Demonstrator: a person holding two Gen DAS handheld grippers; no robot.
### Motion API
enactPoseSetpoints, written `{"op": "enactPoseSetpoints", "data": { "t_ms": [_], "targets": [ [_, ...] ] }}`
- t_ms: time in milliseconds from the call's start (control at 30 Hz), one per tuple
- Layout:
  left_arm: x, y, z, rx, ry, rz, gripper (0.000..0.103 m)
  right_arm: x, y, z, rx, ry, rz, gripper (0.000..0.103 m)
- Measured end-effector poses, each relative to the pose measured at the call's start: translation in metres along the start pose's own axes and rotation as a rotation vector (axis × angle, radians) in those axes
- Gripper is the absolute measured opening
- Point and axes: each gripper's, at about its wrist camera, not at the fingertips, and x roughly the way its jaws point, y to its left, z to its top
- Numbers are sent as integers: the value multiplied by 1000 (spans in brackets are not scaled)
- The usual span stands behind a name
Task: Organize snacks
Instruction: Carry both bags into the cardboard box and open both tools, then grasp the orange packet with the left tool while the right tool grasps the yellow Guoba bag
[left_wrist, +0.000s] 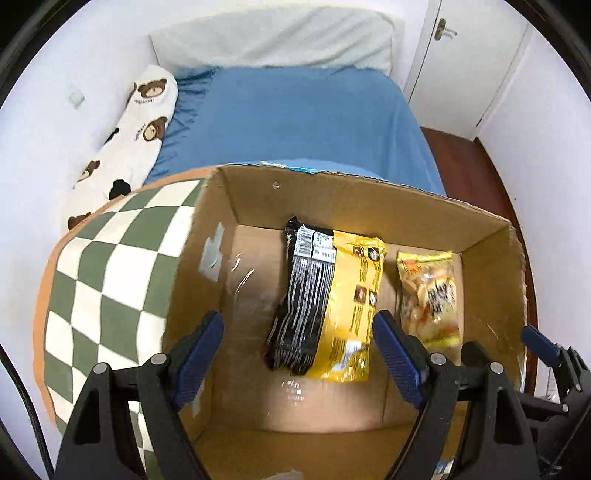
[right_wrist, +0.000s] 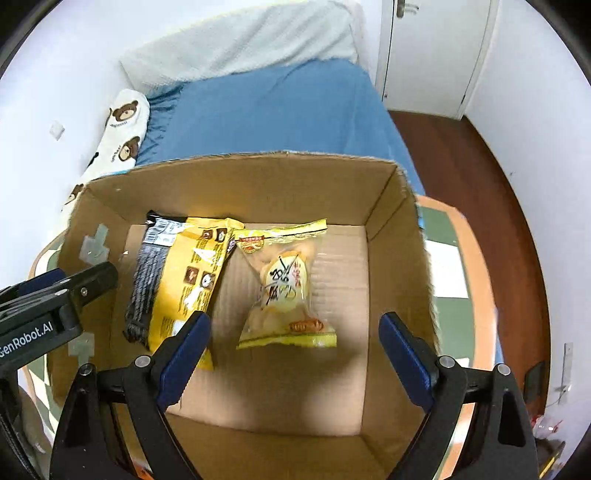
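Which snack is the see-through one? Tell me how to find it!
Look inside the open cardboard box on the checkered mat. Two packets lie on its floor; pick the smaller one, on the right. Unlike the long yellow-and-black packet beside it, it has a clear front showing pale snacks, with yellow edges.

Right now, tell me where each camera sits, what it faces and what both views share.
Left wrist: on the left gripper, looking down into the cardboard box; the right gripper's tip shows at right.
Right wrist: on the right gripper, looking down into it; the left gripper shows at left.
Shared: box, yellow-black packet, clear snack bag, blue bed.
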Motion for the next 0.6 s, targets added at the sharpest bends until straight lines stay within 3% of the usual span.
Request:
{"op": "enactPoseSetpoints", "data": {
  "t_ms": [267,600],
  "targets": [
    [-55,14,-31,23,-93,-16,83,-59,-3,-30,-7,-91,-29,94],
    [-101,25,-69,48,-132,-37,83,-126,-2,-73,36,-153,0,94]
  ]
}}
